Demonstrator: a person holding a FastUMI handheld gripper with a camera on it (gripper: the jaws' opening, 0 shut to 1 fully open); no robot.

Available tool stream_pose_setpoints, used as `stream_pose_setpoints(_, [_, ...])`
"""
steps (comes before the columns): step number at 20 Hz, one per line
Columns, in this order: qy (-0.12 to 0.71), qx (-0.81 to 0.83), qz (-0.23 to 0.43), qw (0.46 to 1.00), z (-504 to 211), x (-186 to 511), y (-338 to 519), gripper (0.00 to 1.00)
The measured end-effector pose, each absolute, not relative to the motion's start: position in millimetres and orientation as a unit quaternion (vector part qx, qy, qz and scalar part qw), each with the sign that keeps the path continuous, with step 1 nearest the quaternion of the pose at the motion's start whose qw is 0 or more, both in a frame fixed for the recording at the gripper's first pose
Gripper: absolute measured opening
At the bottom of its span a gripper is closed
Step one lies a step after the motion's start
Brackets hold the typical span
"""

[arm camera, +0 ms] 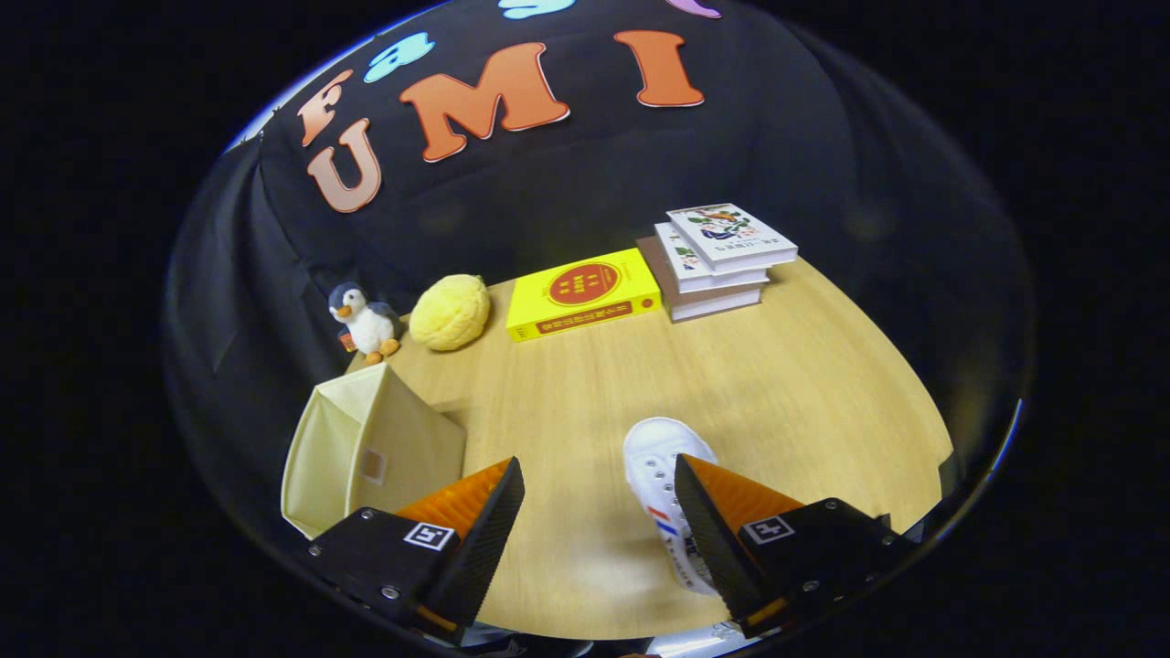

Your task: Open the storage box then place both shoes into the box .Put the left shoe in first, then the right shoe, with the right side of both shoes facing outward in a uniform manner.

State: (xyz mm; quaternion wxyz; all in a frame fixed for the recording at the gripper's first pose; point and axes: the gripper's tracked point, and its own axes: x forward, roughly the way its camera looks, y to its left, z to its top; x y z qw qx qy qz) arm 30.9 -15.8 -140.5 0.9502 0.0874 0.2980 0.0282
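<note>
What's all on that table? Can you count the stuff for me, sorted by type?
Books: 4, a yellow book and a stack of three books
Soft toys: 2, a penguin and a yellow plush ball
Storage boxes: 1, cream fabric box
Shoes: 1, white shoe
Total: 8

The open gripper holds nothing.

Handheld gripper (pixel 599 493), lower part of the frame: 2 wedge-shaped fingers (pixel 489 539) tapering forward, each with a finely ribbed inner face and a ridged sloping outer face. Each finger sits on a dark, flat mounting block (pixel 366 557) at the lower left and lower right. Each block carries 1 small square black-and-white marker (pixel 430 535) on top. Round screw heads (pixel 390 592) dot the blocks' corners. The fingers stand wide apart.
</note>
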Motion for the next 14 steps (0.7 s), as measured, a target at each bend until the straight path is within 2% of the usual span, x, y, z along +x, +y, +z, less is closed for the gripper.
stream_pose_setpoints(7, [0.324, 0.021, -0.004, 0.946, -192.9, 27.4, -81.4, 0.99])
stream_pose_setpoints(14, [0.371, -0.010, 0.016, 0.929, -247.7, 23.9, -86.5, 0.99])
